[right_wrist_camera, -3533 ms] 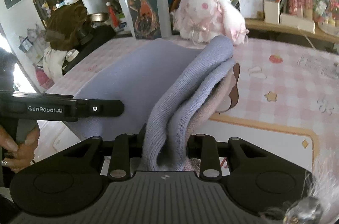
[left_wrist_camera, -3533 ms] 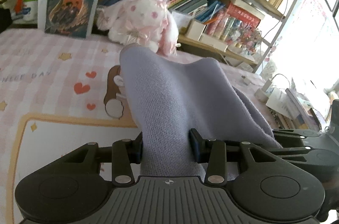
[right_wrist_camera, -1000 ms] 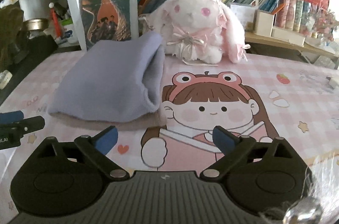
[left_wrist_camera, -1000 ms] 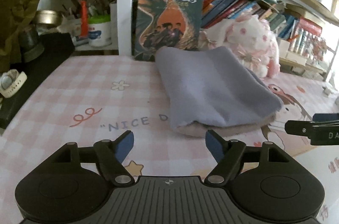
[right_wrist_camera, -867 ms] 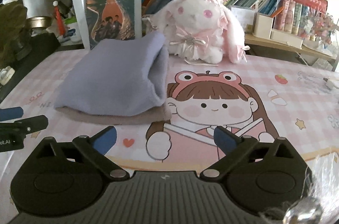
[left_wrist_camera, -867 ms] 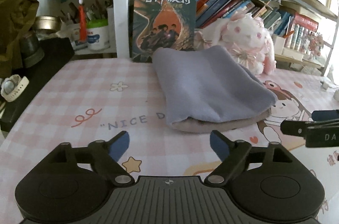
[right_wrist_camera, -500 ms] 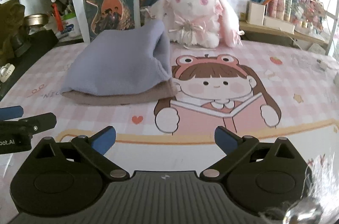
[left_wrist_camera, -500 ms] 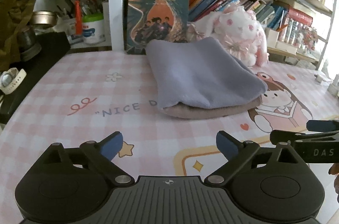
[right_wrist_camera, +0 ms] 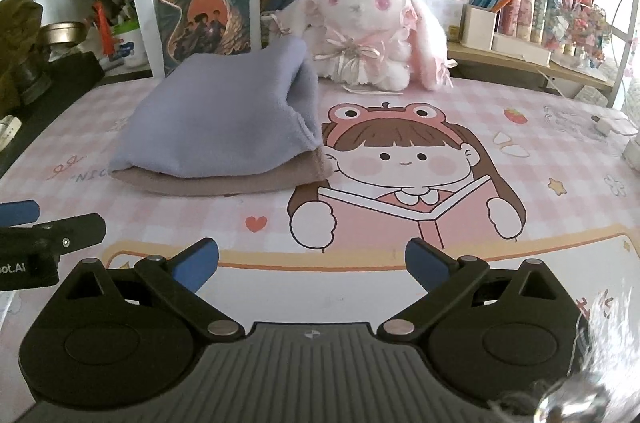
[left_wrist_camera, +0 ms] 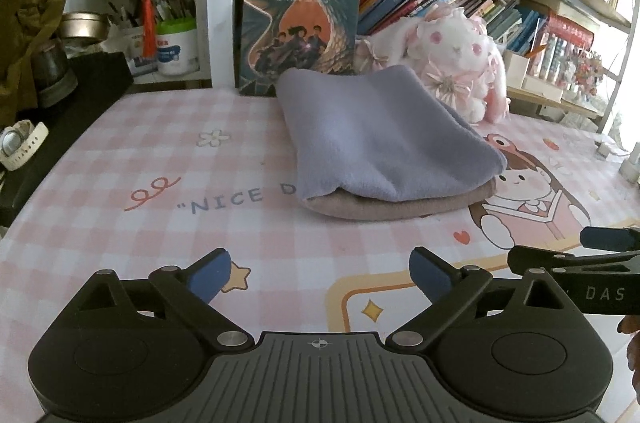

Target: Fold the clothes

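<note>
Left wrist view: my left gripper [left_wrist_camera: 318, 273] hangs with jaws spread wide, nothing between them — my right gripper [right_wrist_camera: 312, 265] likewise. I see the folded lavender garment [left_wrist_camera: 384, 139] on the pink desk mat [left_wrist_camera: 160, 159], before the plush rabbit [right_wrist_camera: 372, 23].

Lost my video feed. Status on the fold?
Left gripper open, empty. Right gripper open, empty. Lilac garment folded, lying on a beige garment on the table, untouched. Nothing between grippers and stack.

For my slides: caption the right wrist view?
Folded lavender garment on the pink mat; right gripper open and empty.
</note>
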